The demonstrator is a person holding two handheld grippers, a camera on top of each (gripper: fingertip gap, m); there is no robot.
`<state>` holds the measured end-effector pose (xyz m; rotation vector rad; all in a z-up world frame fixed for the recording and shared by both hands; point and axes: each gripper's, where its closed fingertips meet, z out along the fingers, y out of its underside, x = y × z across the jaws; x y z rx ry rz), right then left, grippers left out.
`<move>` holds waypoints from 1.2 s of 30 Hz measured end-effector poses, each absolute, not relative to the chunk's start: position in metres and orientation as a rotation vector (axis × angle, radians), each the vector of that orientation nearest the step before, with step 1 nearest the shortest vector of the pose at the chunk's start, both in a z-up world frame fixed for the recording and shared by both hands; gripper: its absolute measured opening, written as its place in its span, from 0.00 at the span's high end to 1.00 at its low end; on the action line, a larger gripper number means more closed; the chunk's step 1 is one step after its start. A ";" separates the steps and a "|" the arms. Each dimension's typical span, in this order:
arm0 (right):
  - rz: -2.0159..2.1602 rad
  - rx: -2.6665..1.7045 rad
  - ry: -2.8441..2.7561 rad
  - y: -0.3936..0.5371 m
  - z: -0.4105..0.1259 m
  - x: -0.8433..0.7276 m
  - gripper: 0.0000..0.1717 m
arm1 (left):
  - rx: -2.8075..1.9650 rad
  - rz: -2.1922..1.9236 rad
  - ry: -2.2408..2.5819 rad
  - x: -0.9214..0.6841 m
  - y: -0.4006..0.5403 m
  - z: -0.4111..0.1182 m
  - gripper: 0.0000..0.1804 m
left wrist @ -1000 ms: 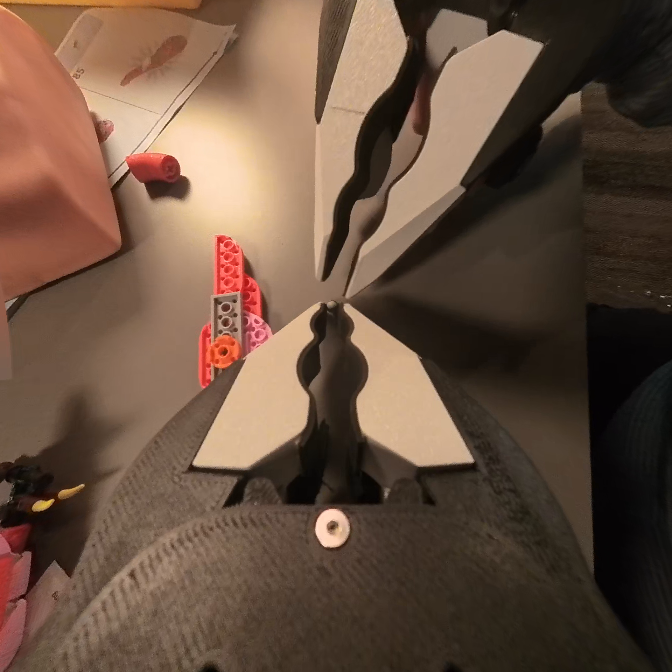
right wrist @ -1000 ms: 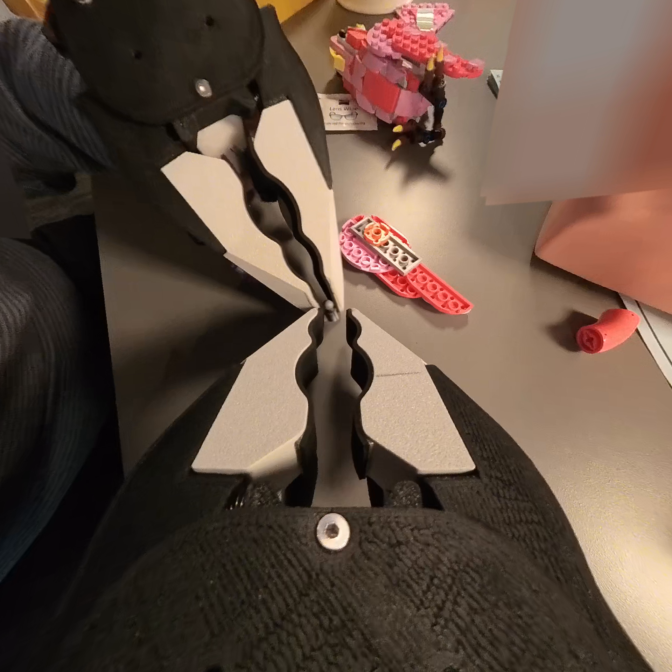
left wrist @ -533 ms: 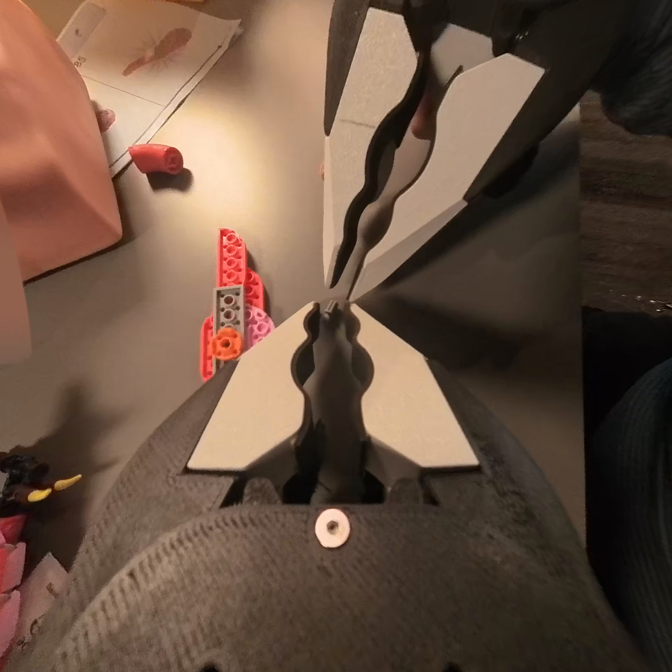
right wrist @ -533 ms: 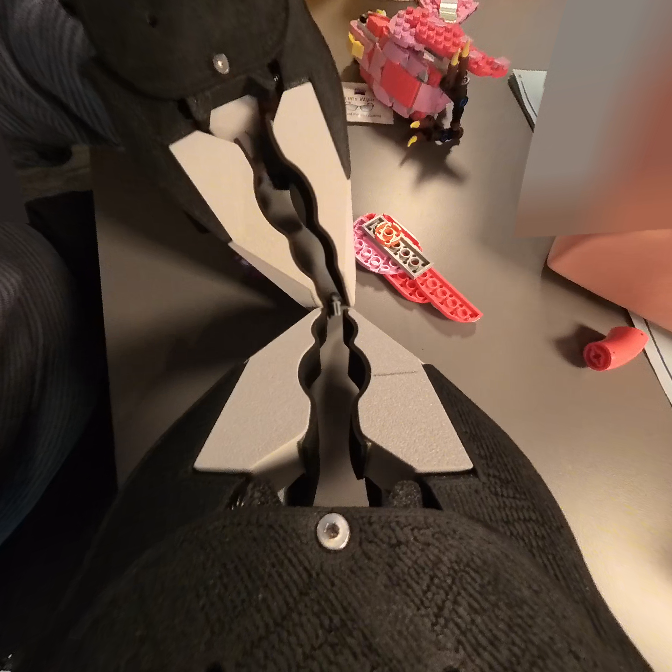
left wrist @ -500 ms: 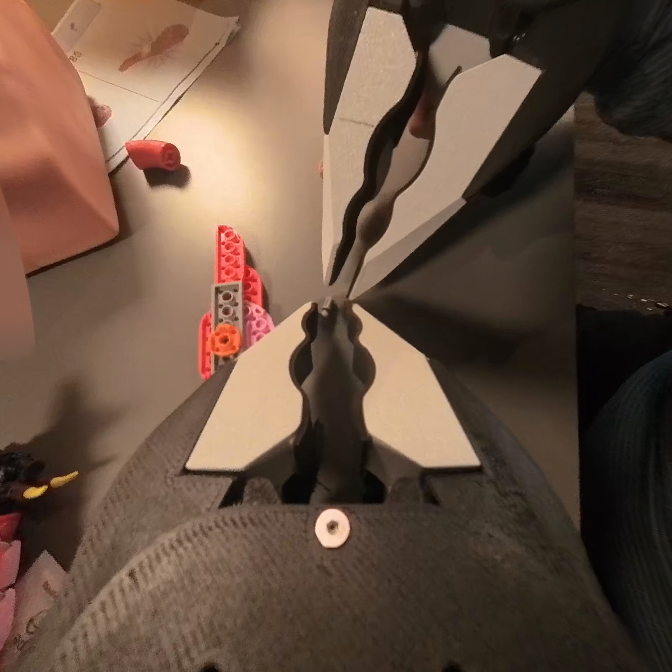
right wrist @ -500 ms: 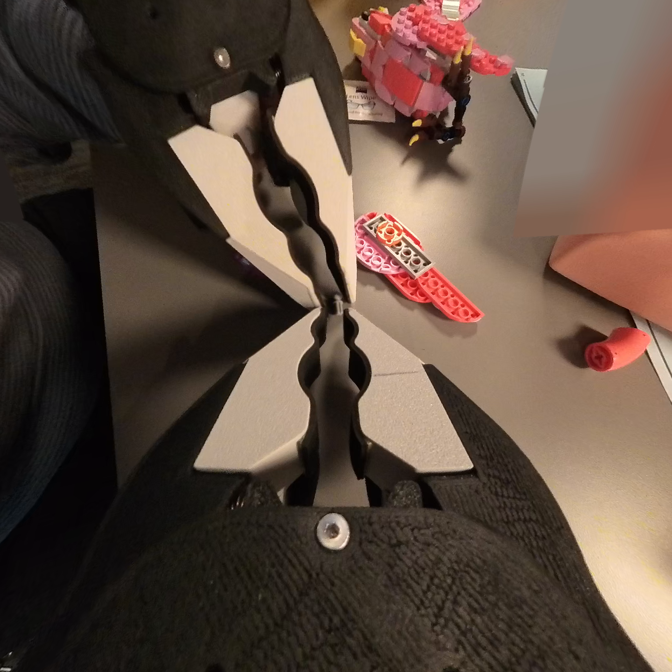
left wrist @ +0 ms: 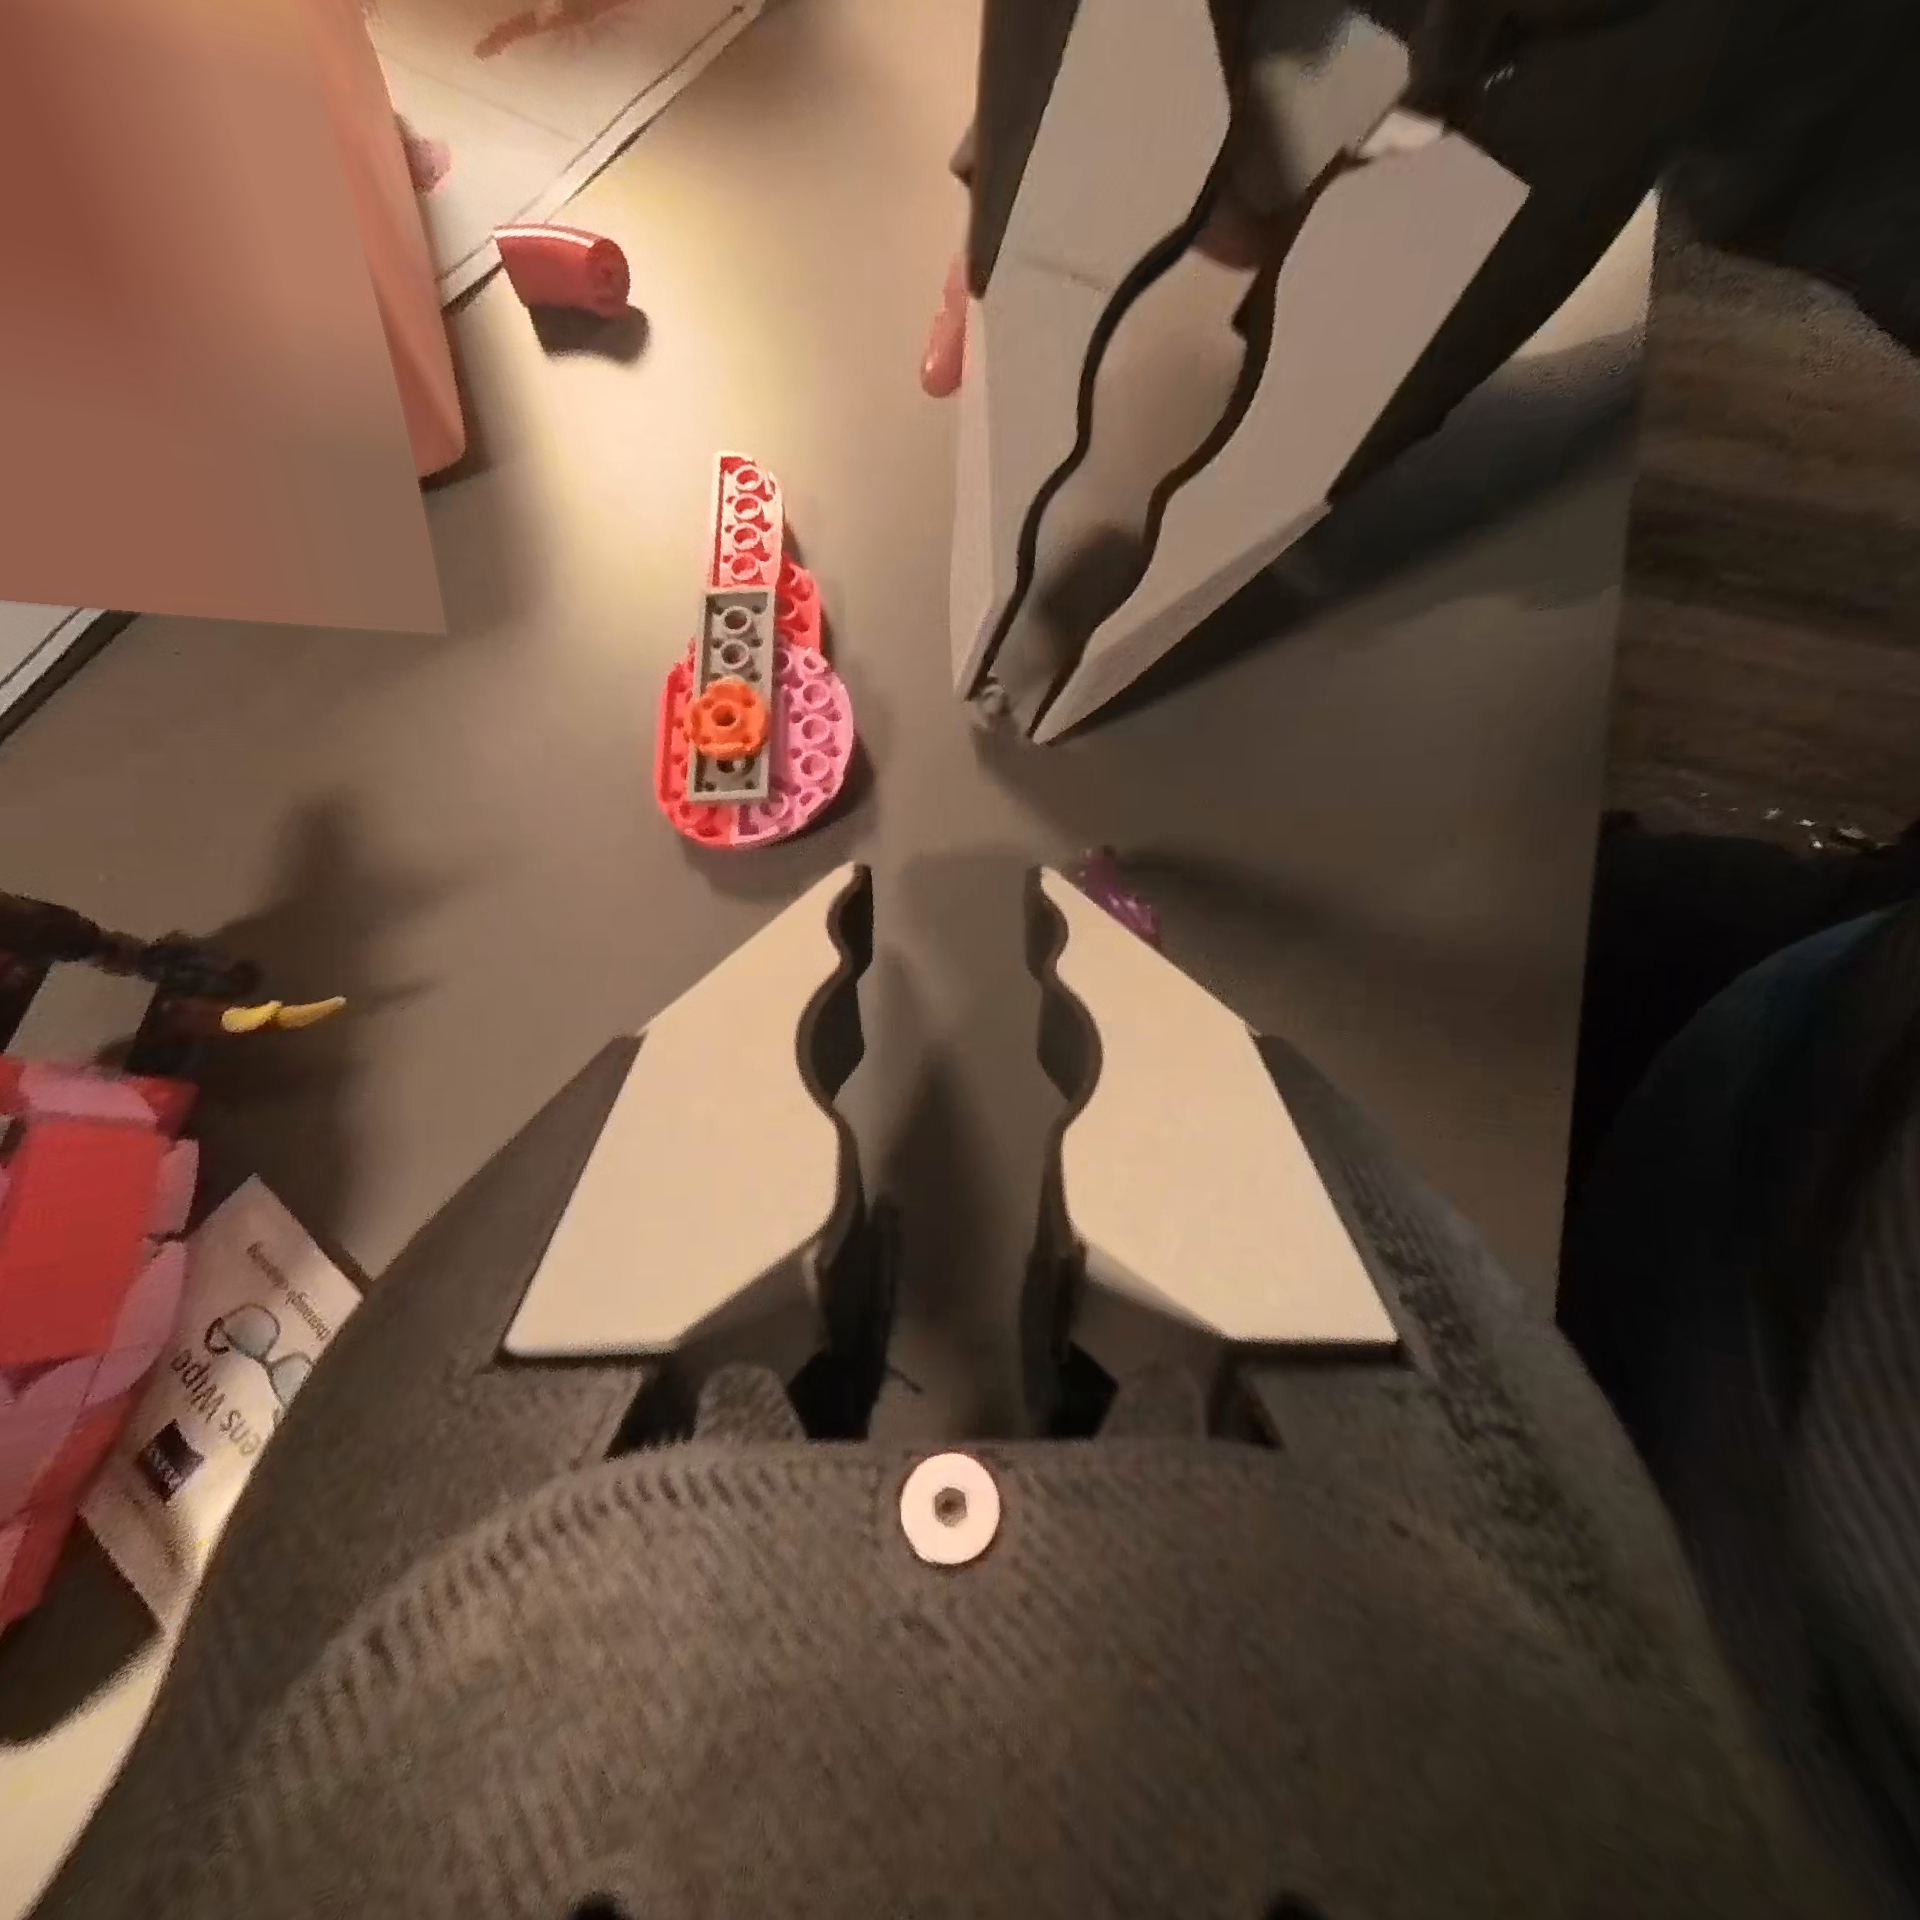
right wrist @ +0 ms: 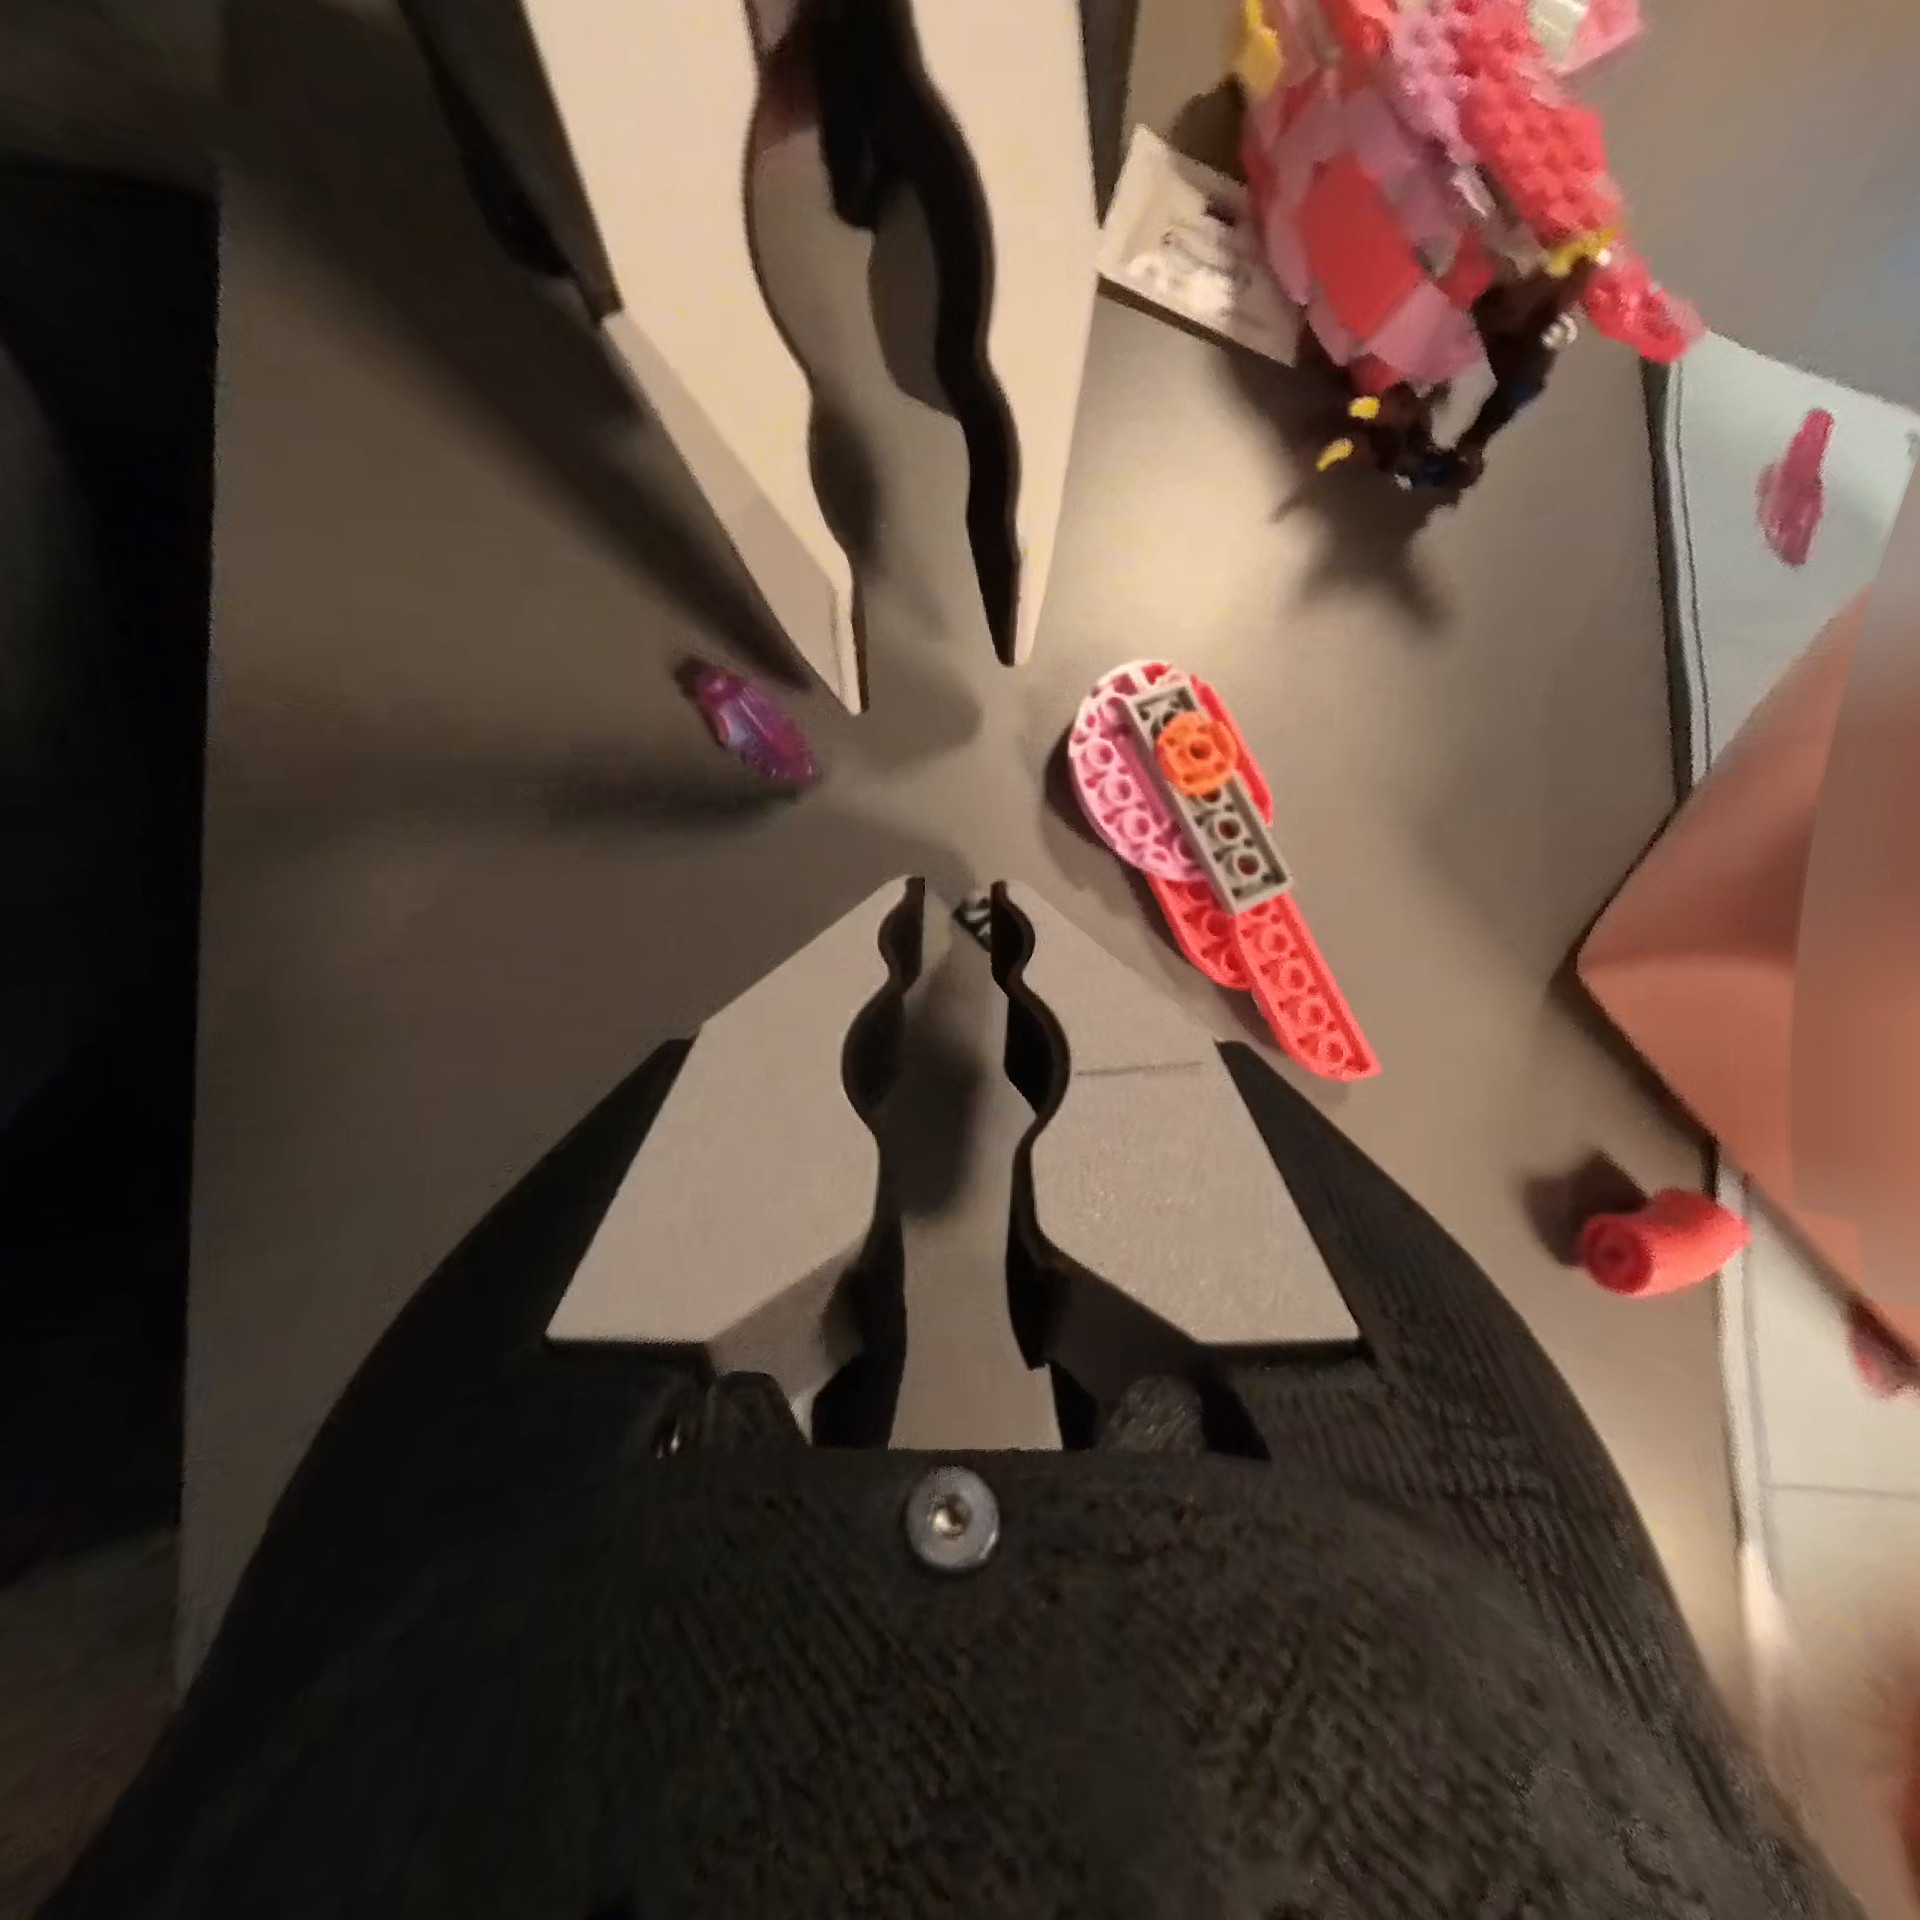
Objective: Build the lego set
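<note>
Two tools face each other tip to tip above the surface [left wrist: 468, 831]. Nearest, the left tool [left wrist: 948, 883], closer than the brick plate [left wrist: 753, 727], has spread wide since a moment ago and grips nothing. A purple shard [left wrist: 1120, 896] lies right of the plate. The plate's long axis runs away, rounded end nearest. Right of it, the right tool [right wrist: 954, 894] is barely parted; a tiny dark piece [right wrist: 975, 920] sits at one fingertip, pinched or not I cannot tell. A red cylinder [left wrist: 566, 270] lies beyond the plate.
</note>
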<state>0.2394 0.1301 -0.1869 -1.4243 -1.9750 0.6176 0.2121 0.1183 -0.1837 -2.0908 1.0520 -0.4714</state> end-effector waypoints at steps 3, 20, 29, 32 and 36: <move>0.499 -1.402 -2.085 0.134 -0.188 0.239 0.95 | -2.090 -0.478 1.063 0.213 0.117 -0.184 0.85; 0.330 -1.151 -2.413 0.131 -0.190 0.254 0.95 | -2.085 -0.525 1.081 0.215 0.115 -0.191 0.86; 0.193 -0.985 -2.682 0.141 -0.192 0.263 0.94 | -2.086 -0.524 1.071 0.213 0.115 -0.191 0.86; 0.260 -1.027 -2.692 0.141 -0.194 0.262 1.00 | -2.090 -0.539 1.065 0.213 0.115 -0.191 0.86; 0.412 -1.129 -2.611 0.142 -0.193 0.261 1.00 | -2.094 -0.539 1.055 0.213 0.116 -0.190 0.86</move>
